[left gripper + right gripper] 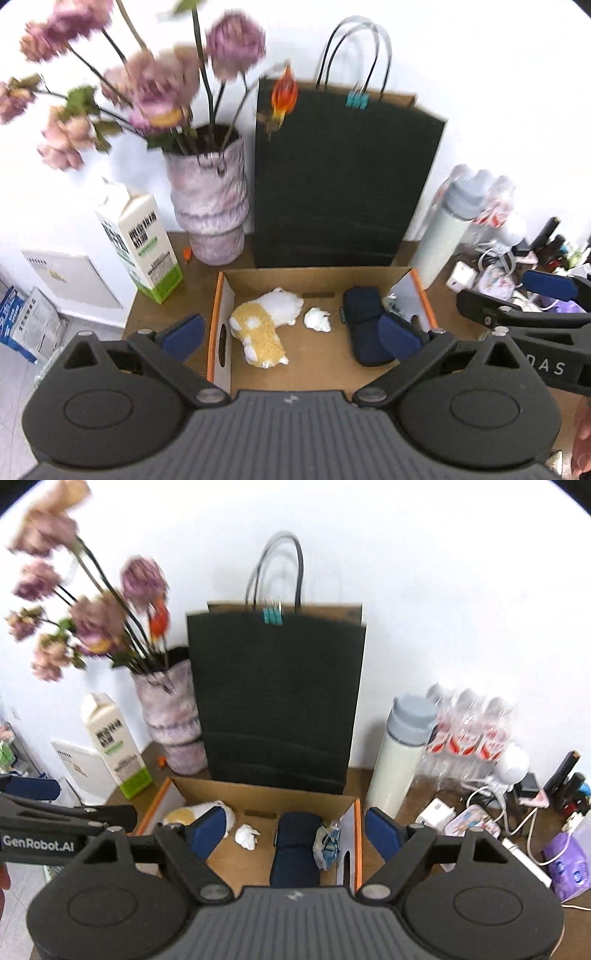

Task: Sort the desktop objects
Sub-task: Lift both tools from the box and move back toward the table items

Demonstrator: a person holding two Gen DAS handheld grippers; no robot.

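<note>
Your left gripper (291, 334) hangs over the cardboard box (317, 275) with its jaws spread wide and nothing between them; your right gripper (295, 830) does the same from the box's right side, jaws wide apart and holding nothing. Inside the box you have a yellow-and-white plush toy (264, 325) lying toward the left wall, a small white crumpled piece (318, 319) just right of it, a dark blue pouch (364, 321) farther right, and a crinkled clear wrapper (327, 843) against the right wall. Behind the box stands a dark paper bag (343, 177), with a vase of pink flowers (212, 206) and a milk carton (142, 247) to its left and a white thermos (400, 753) to its right. Chargers, cables and small clutter (491, 819) lie on the desk right of the box, outside it
</note>
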